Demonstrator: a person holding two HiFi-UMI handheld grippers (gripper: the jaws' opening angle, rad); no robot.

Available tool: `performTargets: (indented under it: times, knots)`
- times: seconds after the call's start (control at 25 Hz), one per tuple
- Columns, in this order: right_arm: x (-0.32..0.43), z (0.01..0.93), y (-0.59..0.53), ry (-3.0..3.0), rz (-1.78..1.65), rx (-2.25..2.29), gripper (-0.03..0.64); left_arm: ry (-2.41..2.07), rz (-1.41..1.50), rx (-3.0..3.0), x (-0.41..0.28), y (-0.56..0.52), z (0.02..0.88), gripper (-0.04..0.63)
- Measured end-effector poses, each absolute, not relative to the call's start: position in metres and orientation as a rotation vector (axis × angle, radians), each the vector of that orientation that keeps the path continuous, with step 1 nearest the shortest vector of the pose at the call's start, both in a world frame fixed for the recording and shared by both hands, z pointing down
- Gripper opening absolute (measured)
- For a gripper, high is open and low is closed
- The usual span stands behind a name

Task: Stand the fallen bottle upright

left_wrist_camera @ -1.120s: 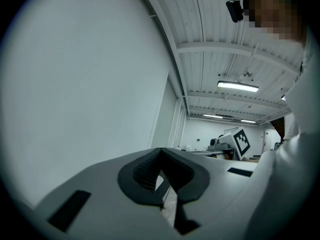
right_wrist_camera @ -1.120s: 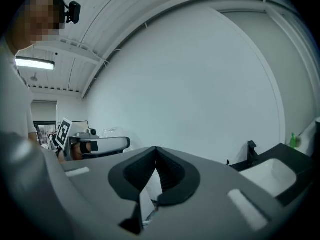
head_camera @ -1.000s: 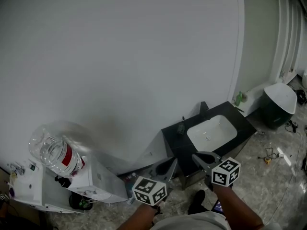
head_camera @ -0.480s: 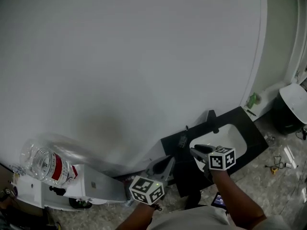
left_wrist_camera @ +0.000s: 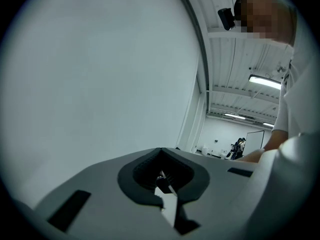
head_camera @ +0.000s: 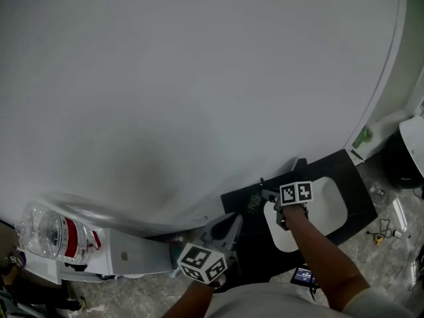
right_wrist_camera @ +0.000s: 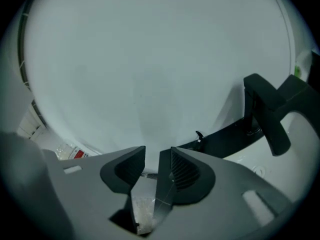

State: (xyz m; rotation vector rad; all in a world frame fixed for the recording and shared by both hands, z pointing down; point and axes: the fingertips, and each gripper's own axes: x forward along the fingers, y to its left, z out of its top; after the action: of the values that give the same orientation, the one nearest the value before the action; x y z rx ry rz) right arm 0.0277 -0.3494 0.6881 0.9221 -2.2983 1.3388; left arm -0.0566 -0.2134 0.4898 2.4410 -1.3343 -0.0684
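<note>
Bottle (head_camera: 53, 234): clear, lying on its side, well left of both sets of fingers.
Label (head_camera: 78, 237): red, print too small to read.
Left gripper (head_camera: 228, 222): fingers closed, nothing between.
Right gripper (right_wrist_camera: 152, 156): fingers opening, empty, above white sink (head_camera: 331, 207) in black worktop (head_camera: 331, 167).

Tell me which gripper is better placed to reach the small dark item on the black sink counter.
Right, probably. The right gripper hovers over the black counter beside the small dark item, tilted down, jaws opening, nothing between them. The left gripper hangs back, shut, facing the wall.
</note>
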Motion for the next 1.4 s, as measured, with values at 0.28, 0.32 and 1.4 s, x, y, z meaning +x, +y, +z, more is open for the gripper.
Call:
performTargets:
  times: [0.28,0.32,1.4]
  knots:
    - [0.021,0.781,-0.406,-2.040,1.518,1.030,0.141,-1.291,-0.042,2.415,-0.079,-0.250,0.511,0.006]
    - [0.020,0.793,-0.411,-2.004,1.542,1.040,0.141,-1.284,-0.042,2.408,-0.083,-0.253,0.514,0.006]
    - [-0.006,0.858,-0.435,-1.946,1.446,1.071,0.124,-1.247,-0.037,2.320,-0.118,-0.291,0.555,0.006]
